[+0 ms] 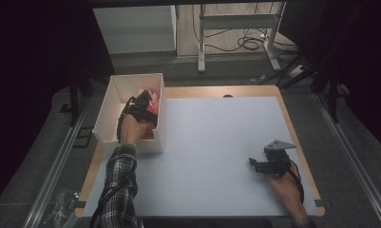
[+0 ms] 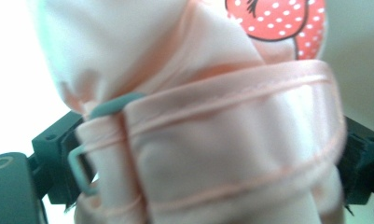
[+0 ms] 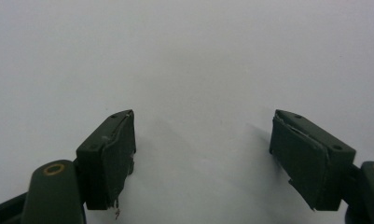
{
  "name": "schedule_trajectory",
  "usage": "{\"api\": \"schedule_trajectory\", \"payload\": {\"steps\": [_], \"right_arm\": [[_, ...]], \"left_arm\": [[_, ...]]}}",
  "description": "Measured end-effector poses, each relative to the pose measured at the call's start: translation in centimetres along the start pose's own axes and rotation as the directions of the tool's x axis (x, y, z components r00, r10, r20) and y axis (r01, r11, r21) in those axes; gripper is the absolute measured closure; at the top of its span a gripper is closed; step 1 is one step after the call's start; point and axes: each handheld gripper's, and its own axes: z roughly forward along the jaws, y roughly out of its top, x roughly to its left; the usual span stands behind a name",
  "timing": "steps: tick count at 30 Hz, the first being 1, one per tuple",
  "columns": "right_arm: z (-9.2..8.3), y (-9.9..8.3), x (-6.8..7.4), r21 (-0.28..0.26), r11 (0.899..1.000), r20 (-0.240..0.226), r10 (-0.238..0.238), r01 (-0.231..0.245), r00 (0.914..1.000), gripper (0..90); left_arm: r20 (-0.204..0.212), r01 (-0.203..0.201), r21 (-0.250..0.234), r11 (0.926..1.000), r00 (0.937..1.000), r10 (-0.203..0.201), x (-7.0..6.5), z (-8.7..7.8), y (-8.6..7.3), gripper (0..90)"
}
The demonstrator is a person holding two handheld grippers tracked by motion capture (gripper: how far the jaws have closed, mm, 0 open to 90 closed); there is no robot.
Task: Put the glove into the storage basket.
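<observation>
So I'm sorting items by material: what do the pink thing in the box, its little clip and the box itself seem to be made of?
The pink item looks like soft woven fabric with a slight satin sheen: it folds, puckers and has stitched edge binding. The grey-green clip looks like smooth matte plastic, possibly coated metal. The white box has thin, flat, matte walls, probably cardboard or foam board.

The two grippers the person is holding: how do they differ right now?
The left gripper reaches down into the white box, while the right gripper sits out over the bare white tabletop. In the left gripper view pink fabric lies between the spread jaws; the right gripper's jaws have nothing between them. The right gripper bears a grey three-cornered plate; I can't make one out on the left gripper. Both are black and two-jawed, with jaws apart.
</observation>
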Motion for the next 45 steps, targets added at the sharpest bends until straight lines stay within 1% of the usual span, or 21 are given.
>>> {"api": "schedule_trajectory", "payload": {"steps": [2,4,5,9,11,12,17,20,23,27,32,39,40,41,43,45], "right_arm": [[0.0,0.0,0.0,0.0,1.0,0.0,0.0,0.0,1.0,22.7],[0.0,0.0,0.0,0.0,1.0,0.0,0.0,0.0,1.0,22.7],[0.0,0.0,0.0,0.0,1.0,0.0,0.0,0.0,1.0,22.7],[0.0,0.0,0.0,0.0,1.0,0.0,0.0,0.0,1.0,22.8],[0.0,0.0,0.0,0.0,1.0,0.0,0.0,0.0,1.0,22.7],[0.0,0.0,0.0,0.0,1.0,0.0,0.0,0.0,1.0,22.7],[0.0,0.0,0.0,0.0,1.0,0.0,0.0,0.0,1.0,22.7],[0.0,0.0,0.0,0.0,1.0,0.0,0.0,0.0,1.0,22.7],[0.0,0.0,0.0,0.0,1.0,0.0,0.0,0.0,1.0,22.7],[0.0,0.0,0.0,0.0,1.0,0.0,0.0,0.0,1.0,22.7],[0.0,0.0,0.0,0.0,1.0,0.0,0.0,0.0,1.0,22.8],[0.0,0.0,0.0,0.0,1.0,0.0,0.0,0.0,1.0,22.7],[0.0,0.0,0.0,0.0,1.0,0.0,0.0,0.0,1.0,22.7],[0.0,0.0,0.0,0.0,1.0,0.0,0.0,0.0,1.0,22.7],[0.0,0.0,0.0,0.0,1.0,0.001,0.0,0.0,1.0,22.7],[0.0,0.0,0.0,0.0,1.0,0.0,0.0,0.0,1.0,22.7]], "left_arm": [[0.013,0.002,-0.011,0.9999,0.9999,-0.002,0.1,-0.2,-0.1,6.5],[0.012,-0.004,-0.021,0.9998,0.9999,0.005,0.2,-0.4,-0.2,6.2],[0.015,0.0,-0.031,0.9995,0.9999,0.001,0.2,-0.6,-0.3,6.1],[0.025,-0.016,-0.063,0.9979,0.9996,0.017,0.4,-1.2,-0.6,5.9],[0.027,-0.028,-0.08,0.9964,0.9992,0.031,0.4,-1.6,-0.9,5.5],[0.029,-0.027,-0.088,0.9958,0.9991,0.03,0.4,-1.7,-1.0,5.3],[0.023,-0.047,-0.134,0.9899,0.9984,0.051,0.7,-2.4,-1.5,4.5],[0.019,-0.044,-0.168,0.9848,0.9987,0.048,0.9,-2.9,-1.8,3.5],[0.021,-0.059,-0.201,0.9779,0.9977,0.064,1.1,-3.3,-2.1,3.4],[0.041,-0.066,-0.228,0.9713,0.9961,0.077,1.3,-3.7,-2.5,2.8],[0.058,-0.064,-0.272,0.9601,0.9949,0.083,1.7,-4.4,-3.1,1.9],[0.076,-0.05,-0.31,0.9494,0.9942,0.077,2.3,-5.5,-4.0,1.5],[0.087,-0.048,-0.317,0.9472,0.993,0.079,2.4,-5.6,-4.1,1.5],[0.093,-0.047,-0.321,0.9459,0.9924,0.081,2.5,-5.7,-4.2,1.5],[0.103,-0.04,-0.336,0.9409,0.9916,0.079,2.6,-5.9,-4.5,1.5],[0.123,-0.025,-0.353,0.9354,0.9897,0.073,2.8,-6.2,-4.8,1.3]]}}
